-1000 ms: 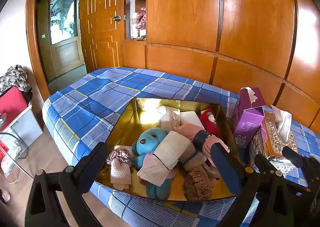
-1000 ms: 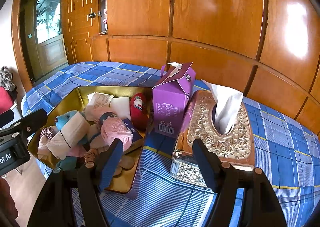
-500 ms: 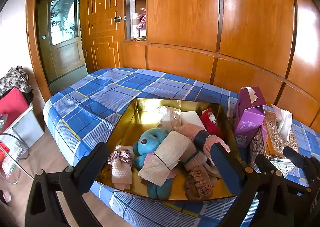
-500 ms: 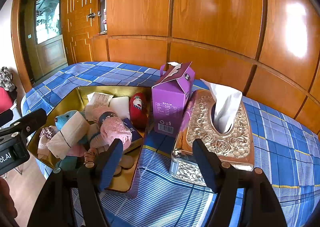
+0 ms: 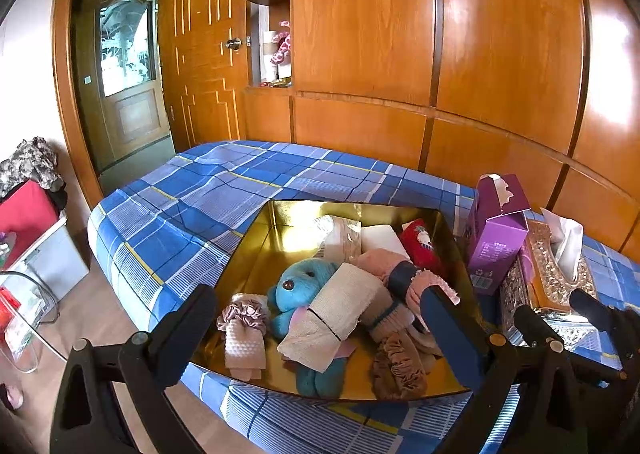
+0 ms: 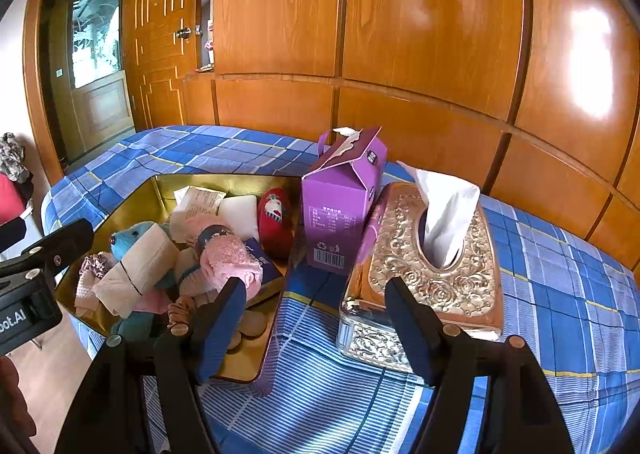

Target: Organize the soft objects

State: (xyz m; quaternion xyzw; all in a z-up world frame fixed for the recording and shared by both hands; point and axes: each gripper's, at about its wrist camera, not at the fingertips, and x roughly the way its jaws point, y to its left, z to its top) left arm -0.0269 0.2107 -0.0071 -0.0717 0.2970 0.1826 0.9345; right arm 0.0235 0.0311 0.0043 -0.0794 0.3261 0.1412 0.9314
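A gold tray (image 5: 256, 250) (image 6: 160, 190) on the blue plaid bed holds several soft things. Among them are a blue plush toy (image 5: 302, 286) (image 6: 130, 238), a beige folded cloth (image 5: 336, 318) (image 6: 134, 274), pink socks (image 5: 394, 270) (image 6: 230, 260), a red sock (image 5: 420, 244) (image 6: 274, 222), a mauve scrunchie (image 5: 242, 316) and a brown scrunchie (image 5: 400, 366). My left gripper (image 5: 320, 318) hovers open over the tray's near edge, nothing between its fingers. My right gripper (image 6: 316, 302) stands open over the bed between the tray and the tissue box, holding nothing.
A purple carton (image 6: 342, 206) (image 5: 496, 238) stands right of the tray. Beside it sits an ornate gold tissue box (image 6: 432, 266) (image 5: 544, 274). Wooden wardrobe panels (image 5: 500, 34) rise behind the bed (image 5: 192, 206). A door (image 5: 128, 86) and floor clutter (image 5: 32, 214) lie at left.
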